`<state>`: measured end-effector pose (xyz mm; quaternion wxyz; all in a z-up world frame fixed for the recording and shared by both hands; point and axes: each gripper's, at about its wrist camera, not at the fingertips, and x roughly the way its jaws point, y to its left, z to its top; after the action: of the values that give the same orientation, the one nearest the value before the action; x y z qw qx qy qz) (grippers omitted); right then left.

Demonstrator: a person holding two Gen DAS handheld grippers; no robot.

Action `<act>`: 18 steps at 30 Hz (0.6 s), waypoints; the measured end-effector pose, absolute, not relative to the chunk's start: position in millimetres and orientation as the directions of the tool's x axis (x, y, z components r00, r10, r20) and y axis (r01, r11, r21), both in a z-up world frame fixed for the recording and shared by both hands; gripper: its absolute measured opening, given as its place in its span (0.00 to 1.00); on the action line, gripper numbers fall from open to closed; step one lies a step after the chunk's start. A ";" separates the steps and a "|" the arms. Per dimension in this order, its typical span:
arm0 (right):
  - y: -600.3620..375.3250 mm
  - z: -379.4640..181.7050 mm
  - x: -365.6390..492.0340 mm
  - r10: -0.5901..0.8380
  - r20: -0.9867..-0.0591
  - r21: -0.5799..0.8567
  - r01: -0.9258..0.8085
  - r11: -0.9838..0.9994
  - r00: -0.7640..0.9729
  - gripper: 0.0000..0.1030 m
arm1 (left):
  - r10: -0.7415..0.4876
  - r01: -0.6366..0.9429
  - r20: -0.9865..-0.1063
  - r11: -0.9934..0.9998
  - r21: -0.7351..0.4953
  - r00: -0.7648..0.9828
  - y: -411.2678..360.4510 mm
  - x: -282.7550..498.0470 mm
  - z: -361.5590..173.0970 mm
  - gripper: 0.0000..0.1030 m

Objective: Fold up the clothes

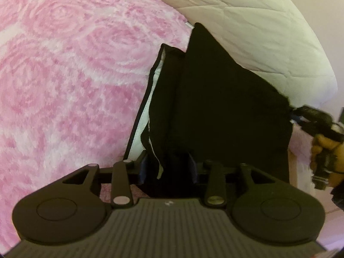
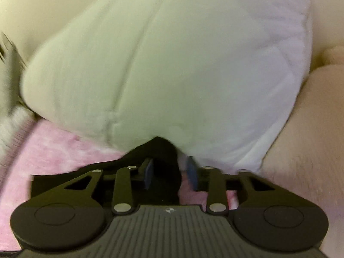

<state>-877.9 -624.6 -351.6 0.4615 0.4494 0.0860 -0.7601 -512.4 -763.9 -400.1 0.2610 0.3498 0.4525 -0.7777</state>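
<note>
A black garment (image 1: 225,107) with a white lining lies partly folded on the pink rose-patterned blanket (image 1: 64,75). Its far corner rests against a white pillow. My left gripper (image 1: 168,168) is at the garment's near edge. A bunch of the black cloth stands between its blue pads (image 1: 143,169), which are apart and not pressing it. My right gripper (image 1: 297,112), held by a gloved hand (image 1: 322,150), is at the garment's right corner. In the right wrist view the black cloth (image 2: 163,157) lies by the left pad, and pink blanket shows before the right pad (image 2: 192,172) of the right gripper (image 2: 171,173).
A large white pillow (image 2: 161,64) fills the space behind the garment and touches its far edge. Beige bedding (image 2: 311,129) lies to the right. A white knitted cloth (image 2: 8,124) is at the left edge, blurred. Pink blanket (image 2: 53,146) stretches left.
</note>
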 end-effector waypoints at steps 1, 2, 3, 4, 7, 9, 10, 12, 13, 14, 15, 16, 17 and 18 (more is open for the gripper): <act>-629.9 -361.5 -879.0 -0.600 -0.781 0.266 0.778 -0.570 -0.173 0.25 | -0.089 0.724 -0.781 -0.451 -0.522 -0.618 -764.3 -512.6 -401.4 0.38; -634.4 -372.0 -880.1 -0.576 -0.799 0.249 0.776 -0.579 -0.174 0.25 | -0.088 0.726 -0.783 -0.448 -0.521 -0.616 -764.8 -513.6 -402.1 0.39; -635.3 -377.8 -882.7 -0.576 -0.799 0.257 0.769 -0.585 -0.171 0.27 | -0.087 0.729 -0.785 -0.446 -0.520 -0.613 -765.4 -514.7 -402.2 0.39; -634.9 -379.7 -886.7 -0.579 -0.798 0.277 0.754 -0.596 -0.164 0.28 | -0.085 0.731 -0.788 -0.445 -0.517 -0.610 -766.2 -515.8 -401.2 0.39; -624.9 -371.8 -896.1 -0.584 -0.800 0.334 0.709 -0.621 -0.135 0.28 | -0.079 0.735 -0.795 -0.446 -0.512 -0.602 -768.0 -515.6 -395.0 0.40; -612.2 -359.6 -891.5 -0.594 -0.790 0.325 0.717 -0.616 -0.153 0.29 | -0.085 0.740 -0.796 -0.440 -0.509 -0.599 -768.1 -512.3 -387.8 0.39; -603.0 -352.6 -887.0 -0.604 -0.779 0.323 0.720 -0.614 -0.166 0.30 | -0.095 0.741 -0.794 -0.439 -0.508 -0.601 -767.0 -509.5 -382.5 0.36; -582.3 -339.7 -875.1 -0.624 -0.762 0.338 0.714 -0.613 -0.175 0.31 | -0.115 0.740 -0.787 -0.444 -0.506 -0.607 -763.1 -502.9 -372.1 0.33; -571.2 -336.0 -867.9 -0.627 -0.760 0.345 0.710 -0.614 -0.173 0.31 | -0.119 0.739 -0.786 -0.451 -0.501 -0.606 -760.2 -499.9 -369.6 0.33; -560.8 -334.5 -857.9 -0.627 -0.759 0.341 0.713 -0.612 -0.174 0.31 | -0.121 0.742 -0.793 -0.459 -0.489 -0.598 -757.5 -497.8 -369.3 0.37; -552.2 -335.6 -846.6 -0.624 -0.762 0.331 0.723 -0.606 -0.174 0.31 | -0.124 0.744 -0.799 -0.469 -0.475 -0.588 -755.0 -496.2 -371.0 0.39; -545.5 -341.0 -835.8 -0.611 -0.775 0.323 0.732 -0.600 -0.159 0.31 | -0.126 0.745 -0.804 -0.478 -0.465 -0.582 -753.4 -495.6 -373.8 0.39; -539.1 -347.1 -825.2 -0.597 -0.789 0.315 0.741 -0.593 -0.143 0.31 | -0.128 0.746 -0.809 -0.489 -0.452 -0.574 -752.9 -497.0 -376.5 0.39; -535.2 -355.2 -818.5 -0.581 -0.802 0.300 0.749 -0.591 -0.137 0.31 | -0.133 0.747 -0.816 -0.505 -0.433 -0.563 -752.7 -499.8 -378.8 0.39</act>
<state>-818.5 -535.2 -355.2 0.4440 0.4841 0.0865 -0.7490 -499.8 -752.7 -378.8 0.2808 0.3737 0.4105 -0.7829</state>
